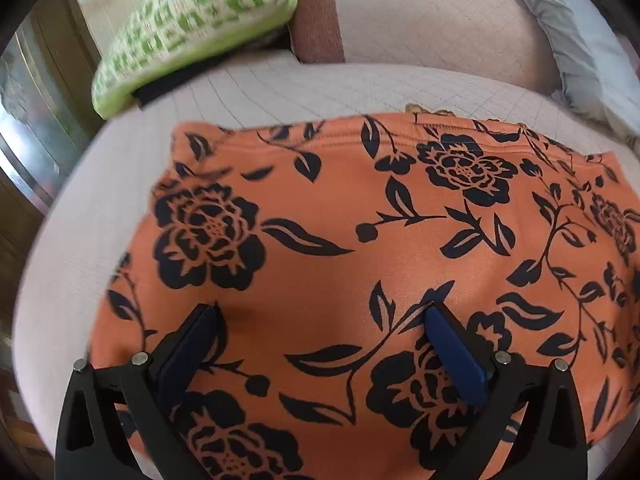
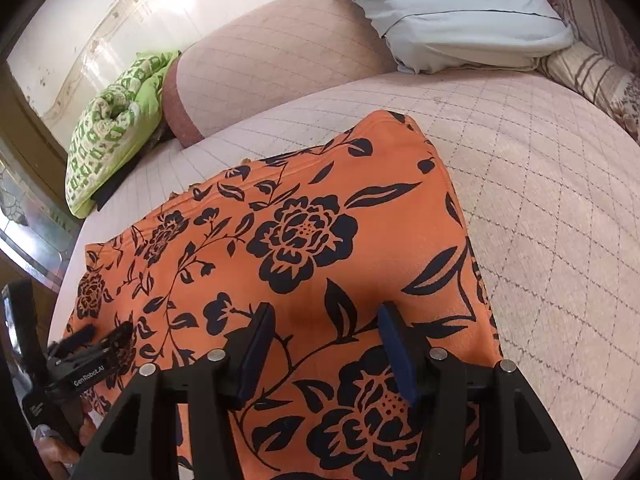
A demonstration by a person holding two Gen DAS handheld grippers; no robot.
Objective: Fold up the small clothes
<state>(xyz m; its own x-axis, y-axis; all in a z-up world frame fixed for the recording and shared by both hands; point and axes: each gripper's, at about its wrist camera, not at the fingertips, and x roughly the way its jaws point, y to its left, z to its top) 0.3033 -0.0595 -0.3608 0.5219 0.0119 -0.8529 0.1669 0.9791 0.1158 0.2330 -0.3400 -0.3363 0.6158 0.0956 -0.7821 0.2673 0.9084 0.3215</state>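
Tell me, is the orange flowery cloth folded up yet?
Partly, it seems. The orange flowery cloth lies flat on the bed, with neat, straight edges. Right now nothing is held: the left gripper and right gripper both hover open over it. It still looks wide, so another fold probably remains.

Bed covered by pale pink quilted spread [image 2: 540, 184], diamond stitching. Matching bolster [image 2: 272, 52] at head end, darker band at its left end. Pale blue pillow [image 2: 452, 12] on bolster; striped cushion [image 2: 592, 76] right. Green-and-white patterned bundle [image 1: 192, 28] far left. Bright cream wall [image 2: 92, 24] behind, daylit.
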